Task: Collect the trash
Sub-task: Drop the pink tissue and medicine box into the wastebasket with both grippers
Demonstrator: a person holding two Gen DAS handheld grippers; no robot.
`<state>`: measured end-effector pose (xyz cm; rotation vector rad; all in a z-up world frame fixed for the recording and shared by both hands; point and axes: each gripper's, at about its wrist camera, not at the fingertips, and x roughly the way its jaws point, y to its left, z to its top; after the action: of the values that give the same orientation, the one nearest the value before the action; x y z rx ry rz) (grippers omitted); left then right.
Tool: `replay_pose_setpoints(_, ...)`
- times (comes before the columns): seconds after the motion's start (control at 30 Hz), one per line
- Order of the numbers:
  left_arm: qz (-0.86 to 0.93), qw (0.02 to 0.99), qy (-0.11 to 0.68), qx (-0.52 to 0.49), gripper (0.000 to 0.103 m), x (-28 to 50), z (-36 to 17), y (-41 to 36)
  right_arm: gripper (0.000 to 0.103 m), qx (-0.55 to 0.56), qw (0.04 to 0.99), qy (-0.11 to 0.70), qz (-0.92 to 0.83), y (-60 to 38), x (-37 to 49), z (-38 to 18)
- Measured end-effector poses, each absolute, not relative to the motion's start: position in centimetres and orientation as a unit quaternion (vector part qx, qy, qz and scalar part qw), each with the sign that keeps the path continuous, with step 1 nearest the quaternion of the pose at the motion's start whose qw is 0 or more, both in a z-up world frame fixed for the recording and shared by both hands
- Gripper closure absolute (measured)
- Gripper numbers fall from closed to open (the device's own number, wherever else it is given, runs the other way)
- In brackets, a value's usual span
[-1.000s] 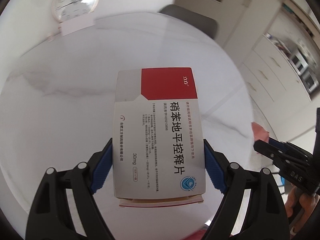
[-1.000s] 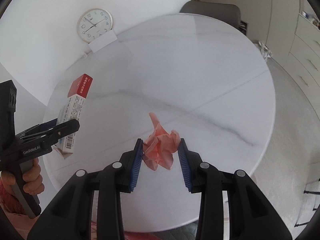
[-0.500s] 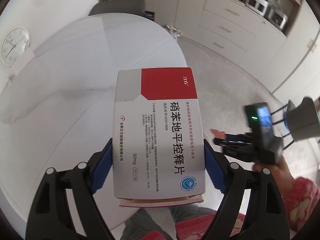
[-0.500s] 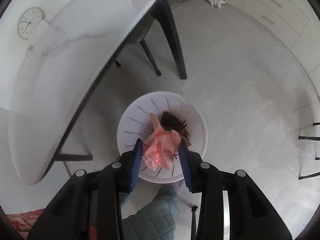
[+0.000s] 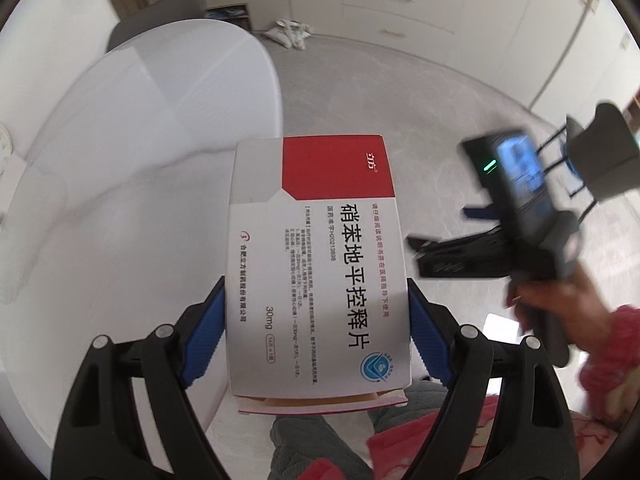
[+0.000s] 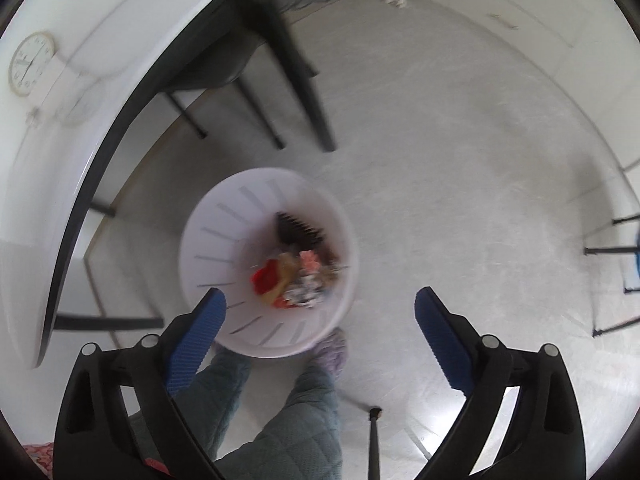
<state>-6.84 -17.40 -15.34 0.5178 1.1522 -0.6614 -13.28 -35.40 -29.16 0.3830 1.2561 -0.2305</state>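
Note:
My left gripper [image 5: 316, 316] is shut on a white and red medicine box [image 5: 316, 264] and holds it in the air beside the round white table [image 5: 132, 160]. My right gripper [image 6: 320, 312] is open and empty above a white trash bin [image 6: 224, 240] on the floor. The pink crumpled paper [image 6: 310, 258] lies in the bin among other trash. The right gripper also shows blurred at the right of the left wrist view [image 5: 472, 252].
The round white table [image 6: 72, 120] with black legs [image 6: 300, 80] stands left of the bin. A grey chair [image 5: 160, 12] is behind the table. The person's legs [image 6: 288, 412] are below the bin. White cabinets [image 5: 440, 8] line the far wall.
My right gripper swung from the table to above the bin, opened and let the pink paper drop in. My left gripper turned away from the table with the box still held.

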Motion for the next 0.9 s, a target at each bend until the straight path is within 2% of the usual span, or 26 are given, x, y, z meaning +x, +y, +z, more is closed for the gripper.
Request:
replay_pose_setpoints(0.23, -0.302, 0.687, 0.595, 0.287, 0.023, -6.4, -27.6, -23.4, 0.005, 0.201, 0.781, 0.567, -0.169, -40.4, -19.3, -27.1)
replay_pose_setpoints(0.4, -0.269, 0.651, 0.636, 0.316, 0.023, -4.4, -36.2, -25.3, 0.005, 0.204, 0.769, 0.580, -0.176, -40.9, -20.6, -28.3)
replay_pose_setpoints(0.53, -0.263, 0.615, 0.664, 0.335, 0.016, -4.3, -39.8, -25.8, 0.005, 0.212, 0.760, 0.589, -0.176, -40.7, -20.8, -29.2)
replay_pose_setpoints(0.73, -0.296, 0.618, 0.655, 0.318, 0.015, -6.5, -36.9, -25.9, 0.005, 0.204, 0.767, 0.583, -0.172, -40.1, -20.1, -28.3)
replay_pose_setpoints(0.9, -0.303, 0.695, 0.608, 0.237, 0.015, -6.5, -27.5, -24.0, 0.005, 0.158, 0.797, 0.558, -0.169, -38.9, -17.8, -24.3)
